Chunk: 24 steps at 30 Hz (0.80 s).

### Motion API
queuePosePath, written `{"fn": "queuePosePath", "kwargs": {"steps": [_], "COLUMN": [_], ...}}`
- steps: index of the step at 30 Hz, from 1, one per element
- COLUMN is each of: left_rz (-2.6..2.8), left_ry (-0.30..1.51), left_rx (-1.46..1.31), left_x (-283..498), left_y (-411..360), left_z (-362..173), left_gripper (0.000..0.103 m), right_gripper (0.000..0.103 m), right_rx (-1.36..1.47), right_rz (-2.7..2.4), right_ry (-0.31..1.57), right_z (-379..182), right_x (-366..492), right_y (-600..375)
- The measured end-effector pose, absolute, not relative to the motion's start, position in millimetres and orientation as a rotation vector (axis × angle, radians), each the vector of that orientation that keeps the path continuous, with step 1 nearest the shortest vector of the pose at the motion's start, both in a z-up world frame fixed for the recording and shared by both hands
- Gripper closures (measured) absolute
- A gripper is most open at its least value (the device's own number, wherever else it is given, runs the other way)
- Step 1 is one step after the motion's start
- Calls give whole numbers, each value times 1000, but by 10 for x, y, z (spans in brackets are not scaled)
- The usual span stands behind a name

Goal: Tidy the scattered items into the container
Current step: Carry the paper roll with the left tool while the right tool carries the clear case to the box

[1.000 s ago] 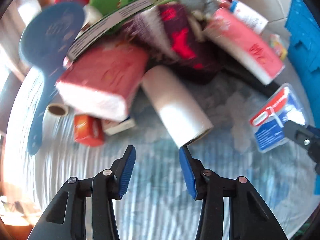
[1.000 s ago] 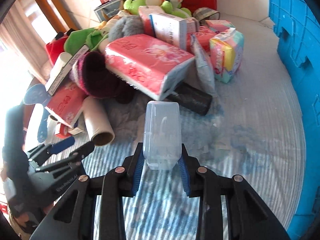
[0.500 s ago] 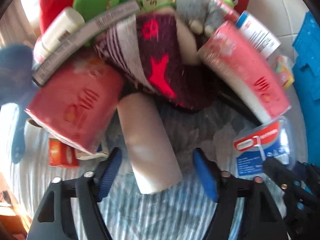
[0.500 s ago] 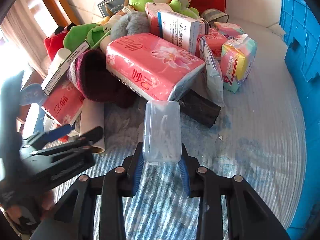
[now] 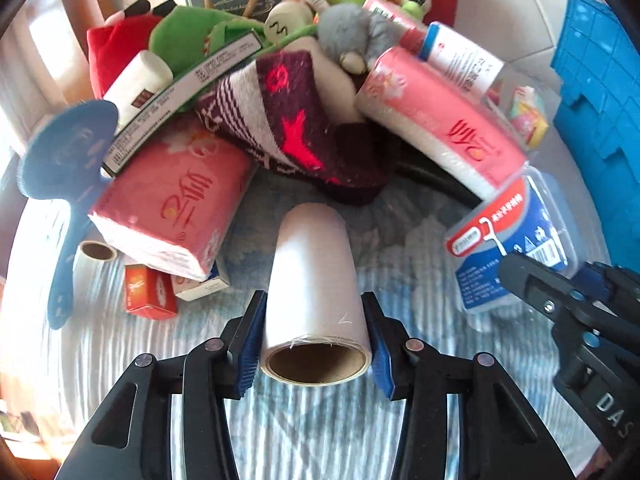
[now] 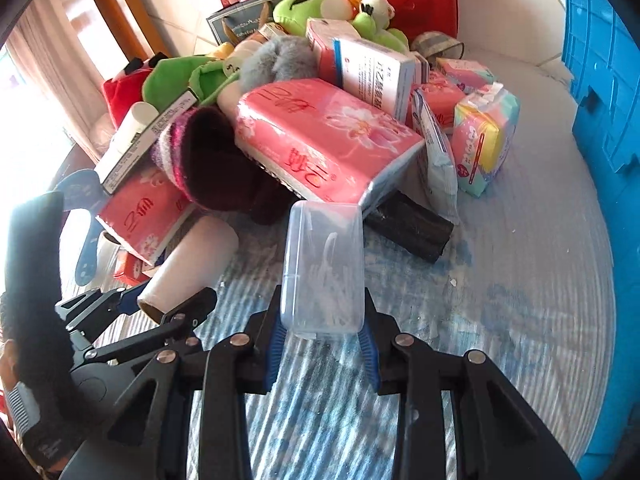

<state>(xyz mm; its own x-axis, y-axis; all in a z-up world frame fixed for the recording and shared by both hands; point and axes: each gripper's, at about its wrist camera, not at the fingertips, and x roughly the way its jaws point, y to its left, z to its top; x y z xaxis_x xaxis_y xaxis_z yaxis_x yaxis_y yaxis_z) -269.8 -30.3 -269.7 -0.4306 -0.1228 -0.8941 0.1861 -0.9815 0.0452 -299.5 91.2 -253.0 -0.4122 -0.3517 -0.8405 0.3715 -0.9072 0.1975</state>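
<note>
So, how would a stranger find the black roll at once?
Start at the heaped pile beside the blue plastic crate. Under the large pink tissue pack at its front edge, the black cylindrical roll lies on the striped cloth. It alone is black and glossy.

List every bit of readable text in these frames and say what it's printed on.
"DAS": white letters on the body of the right gripper, cut off at the frame edge.
Pink tissue packs: red stylised script, not legible.
Floss pick box, long barcode box, white carton: print too small or blurred.
White roll: no text.
</note>
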Motion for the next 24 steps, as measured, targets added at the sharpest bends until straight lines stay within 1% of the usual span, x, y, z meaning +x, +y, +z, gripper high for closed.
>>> {"fn": "queuePosePath", "kwargs": {"steps": [5,6,8,9,10,12,15,24], "left_rz": [-2581,-2596,-2635,-2654,-2672,-2717,-2790,-3000], "left_ry": [47,45,42,36,30,22,3,-49], "left_rx": [1477,1462,1426,1404,1385,1344,1272,1062], "left_x": [-2539,-2641,-2505,-2508,-2264,-2074,-2216,-1948], "left_y": [-266,-142,-307,-303,-264,-359,-369,-231], "left_z": [-2396,-2286,-2165,-2043,-1996,-1838,-1543,-805], "left_gripper": [58,58,58,58,58,58,58,58], "right_gripper": [71,71,71,71,71,71,71,71], "right_rx": [1313,1296,1261,1239,1216,1174,1102,861], "right_rz": [-2388,-2401,-2431,-2449,-2466,-2499,-2562,-2780], "right_ry": [23,21,15,15,15,20,25,35], "right_z": [-2284,-2222,-2075,-1982,-1889,-1711,-1423,-576], "right_x": [-2887,-2863,-2815,-2779,-2733,-2673,-2579,-2154], "right_y": [917,925,928,928,928,905,927,1016]}}
